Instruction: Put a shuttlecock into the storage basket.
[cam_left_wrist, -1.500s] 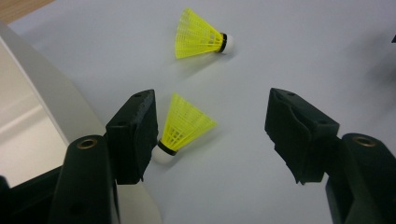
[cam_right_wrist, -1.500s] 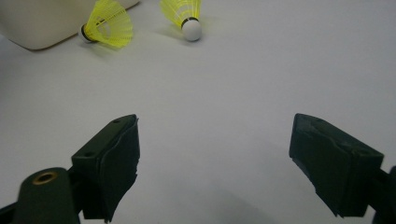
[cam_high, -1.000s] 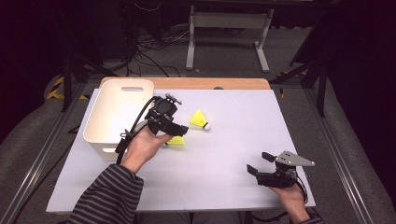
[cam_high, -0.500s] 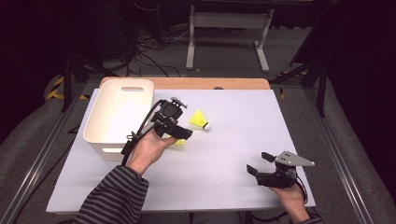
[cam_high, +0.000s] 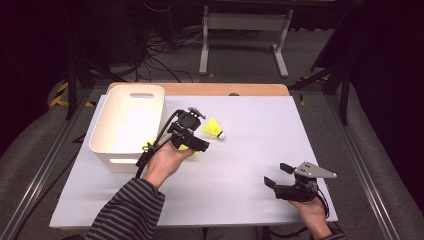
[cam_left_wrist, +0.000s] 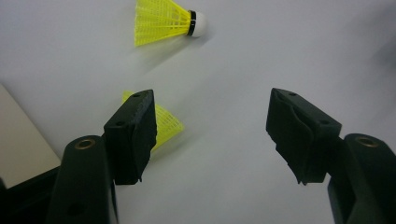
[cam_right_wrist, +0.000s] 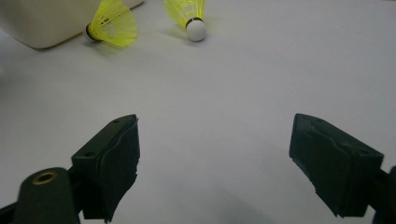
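Two yellow shuttlecocks lie on the white table. One shuttlecock (cam_high: 214, 128) (cam_left_wrist: 163, 21) (cam_right_wrist: 189, 14) rests just right of my left gripper (cam_high: 197, 131). The other shuttlecock (cam_high: 186, 148) (cam_right_wrist: 112, 23) lies beside the white basket (cam_high: 125, 125), partly under my left hand. In the left gripper view its skirt (cam_left_wrist: 168, 123) peeks out from behind the left jaw. My left gripper (cam_left_wrist: 210, 112) hovers open over the table, nothing between its jaws. My right gripper (cam_high: 276, 175) (cam_right_wrist: 215, 135) rests open and empty at the table's near right.
The basket (cam_right_wrist: 46, 18) stands at the table's far left, its wall (cam_left_wrist: 18, 140) close to my left gripper. A wooden strip (cam_high: 200, 89) runs along the table's far edge. Metal stands and cables sit on the floor beyond.
My left hand has shifted a little to the right and lower, closer to the shuttlecock by the basket. The right gripper has stayed still.
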